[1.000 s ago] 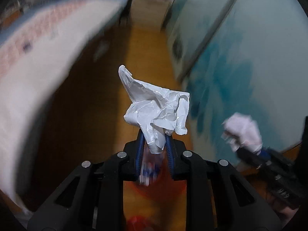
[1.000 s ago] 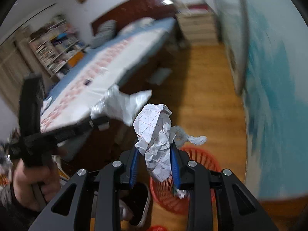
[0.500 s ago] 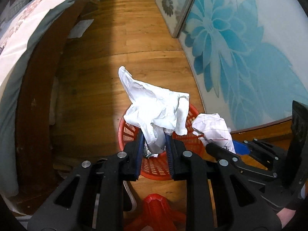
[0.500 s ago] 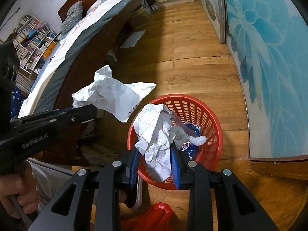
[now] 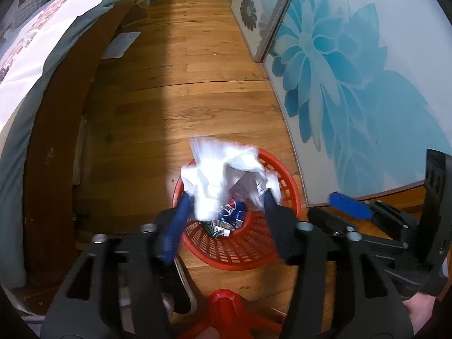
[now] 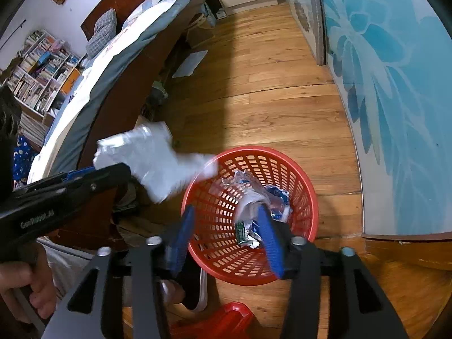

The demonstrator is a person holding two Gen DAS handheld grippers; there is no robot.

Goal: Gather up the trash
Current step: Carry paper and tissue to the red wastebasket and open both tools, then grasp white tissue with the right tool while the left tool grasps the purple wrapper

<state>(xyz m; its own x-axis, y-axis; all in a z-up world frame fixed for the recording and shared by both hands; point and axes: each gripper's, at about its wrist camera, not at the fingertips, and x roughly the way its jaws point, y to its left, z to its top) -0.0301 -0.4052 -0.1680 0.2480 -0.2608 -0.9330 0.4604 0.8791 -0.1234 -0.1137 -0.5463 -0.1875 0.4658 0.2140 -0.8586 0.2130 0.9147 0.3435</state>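
Observation:
A red mesh waste basket [image 5: 285, 186] [image 6: 299, 180] stands on the wooden floor and holds crumpled wrappers and paper [image 6: 254, 197]. My left gripper [image 5: 226, 197] is open above it; the white crumpled paper [image 5: 223, 175] [image 6: 152, 161] is loose between its blue pads [image 5: 175, 234], blurred, above the basket. My right gripper [image 6: 226, 212] is open over the basket with nothing between its pads [image 6: 268, 240]. In the right wrist view the left gripper's body [image 6: 56, 195] reaches in from the left; in the left wrist view the right gripper [image 5: 350, 206] sits at the right.
A bed [image 5: 42, 45] with a dark wooden frame runs along the left. A glass door with blue flowers [image 5: 353, 70] lines the right. A red plastic stool [image 5: 226, 316] is below the basket. A sheet of paper [image 6: 190, 63] lies on the floor by the bed.
Both grippers opened over the basket. The right gripper's checked paper dropped into the basket. The left gripper's white paper came free and is falling.

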